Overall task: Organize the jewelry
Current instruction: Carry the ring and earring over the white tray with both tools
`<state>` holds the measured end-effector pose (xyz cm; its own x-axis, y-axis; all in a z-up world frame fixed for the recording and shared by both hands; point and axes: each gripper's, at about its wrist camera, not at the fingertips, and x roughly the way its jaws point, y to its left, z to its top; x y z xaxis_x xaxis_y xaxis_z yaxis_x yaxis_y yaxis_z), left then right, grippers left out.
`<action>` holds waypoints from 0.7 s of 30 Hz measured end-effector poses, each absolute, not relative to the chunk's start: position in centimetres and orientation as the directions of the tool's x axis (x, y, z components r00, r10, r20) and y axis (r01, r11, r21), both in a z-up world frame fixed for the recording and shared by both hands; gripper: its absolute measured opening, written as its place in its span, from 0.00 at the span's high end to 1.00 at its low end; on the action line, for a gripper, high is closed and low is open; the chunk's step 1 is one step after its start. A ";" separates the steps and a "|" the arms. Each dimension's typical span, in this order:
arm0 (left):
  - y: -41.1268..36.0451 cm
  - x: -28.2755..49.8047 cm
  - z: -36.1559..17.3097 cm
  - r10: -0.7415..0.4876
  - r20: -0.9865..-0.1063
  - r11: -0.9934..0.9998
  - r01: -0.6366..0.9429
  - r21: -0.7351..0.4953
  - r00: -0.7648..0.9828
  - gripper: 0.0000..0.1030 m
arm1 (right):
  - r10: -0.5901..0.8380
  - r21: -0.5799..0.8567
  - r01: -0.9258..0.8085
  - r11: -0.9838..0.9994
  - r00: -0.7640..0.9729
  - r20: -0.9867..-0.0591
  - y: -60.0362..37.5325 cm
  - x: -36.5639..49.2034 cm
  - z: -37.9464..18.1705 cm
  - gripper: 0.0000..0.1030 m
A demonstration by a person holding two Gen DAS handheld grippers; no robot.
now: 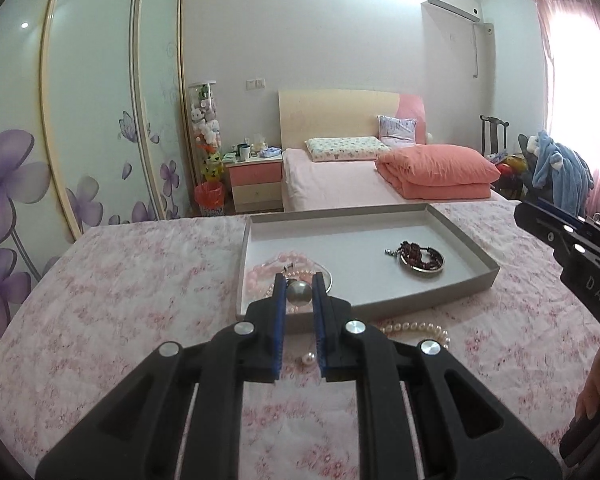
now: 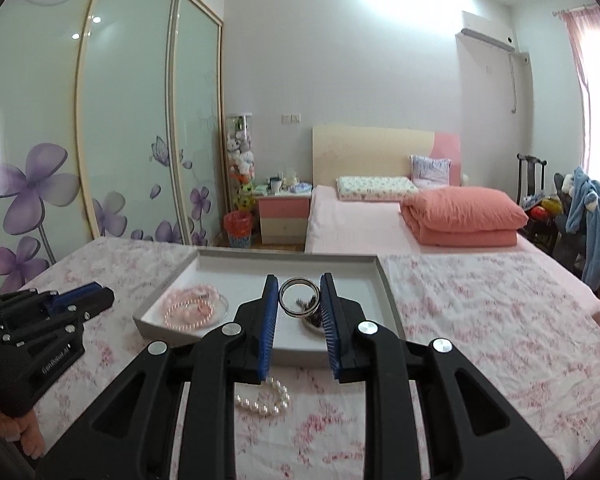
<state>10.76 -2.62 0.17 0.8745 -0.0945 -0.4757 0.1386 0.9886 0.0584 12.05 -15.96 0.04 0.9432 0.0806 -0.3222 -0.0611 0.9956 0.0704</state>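
Observation:
A grey tray (image 1: 476,248) (image 2: 384,280) lies on the floral cloth. My left gripper (image 1: 299,286) is shut on a round silver ball-shaped piece (image 1: 299,295) above the tray's near left corner, over pink and pearl bracelets (image 1: 265,274) (image 2: 190,308). My right gripper (image 2: 299,294) is shut on a silver bangle (image 2: 299,297), held upright over the tray, above dark red beads (image 2: 312,322). The dark beads lie in a silver ring (image 1: 422,262). A white pearl bracelet (image 1: 420,328) (image 2: 266,398) and a loose pearl (image 1: 309,358) lie on the cloth before the tray.
The cloth-covered surface (image 1: 120,300) extends left and right of the tray. Behind it stand a bed with an orange quilt (image 1: 436,172), a nightstand (image 1: 256,184), a red bin (image 1: 209,198) and a sliding wardrobe (image 1: 92,120). The right gripper's body (image 1: 580,256) shows at right.

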 end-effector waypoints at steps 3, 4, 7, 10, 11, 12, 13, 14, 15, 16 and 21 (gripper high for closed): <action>-2.8 11.2 0.5 -0.096 -0.462 0.989 0.138 0.057 0.882 0.87 | 0.076 0.074 -0.056 0.996 0.951 -0.299 -16.0 12.4 0.4 0.78; -2.9 11.4 0.6 -0.098 -0.458 0.989 0.139 0.056 0.883 0.87 | 0.074 0.074 -0.054 0.996 0.953 -0.293 -16.0 12.6 0.5 0.78; -3.2 12.2 0.9 -0.103 -0.446 0.988 0.142 0.054 0.889 0.87 | 0.066 0.075 -0.047 0.996 0.958 -0.278 -16.1 13.2 0.8 0.78; -3.6 13.1 1.0 -0.107 -0.439 0.988 0.146 0.057 0.892 0.87 | 0.061 0.073 -0.043 0.996 0.962 -0.266 -16.0 14.2 1.2 0.78; -3.8 13.5 1.0 -0.109 -0.438 0.987 0.148 0.057 0.892 0.87 | 0.060 0.071 -0.042 0.997 0.963 -0.262 -16.1 14.5 1.2 0.78; -3.9 13.9 1.0 -0.110 -0.439 0.987 0.150 0.056 0.892 0.87 | 0.058 0.070 -0.042 0.997 0.964 -0.259 -16.0 14.7 1.3 0.78; -4.0 14.3 1.0 -0.112 -0.442 0.987 0.152 0.054 0.890 0.87 | 0.057 0.067 -0.041 0.997 0.965 -0.257 -15.9 15.1 1.3 0.78; -4.1 14.7 0.9 -0.113 -0.444 0.987 0.152 0.053 0.889 0.87 | 0.056 0.065 -0.040 0.997 0.965 -0.257 -15.9 15.5 1.4 0.78; -4.2 15.3 0.9 -0.116 -0.449 0.987 0.154 0.048 0.886 0.87 | 0.055 0.065 -0.040 0.997 0.965 -0.257 -15.8 15.7 1.3 0.78; -4.3 15.7 0.8 -0.119 -0.452 0.987 0.155 0.045 0.884 0.87 | 0.055 0.064 -0.040 0.997 0.964 -0.260 -15.8 16.1 1.2 0.78; -4.7 17.7 -0.1 -0.125 -0.475 0.986 0.163 0.040 0.871 0.87 | 0.055 0.059 -0.039 0.997 0.955 -0.291 -15.7 18.1 0.3 0.78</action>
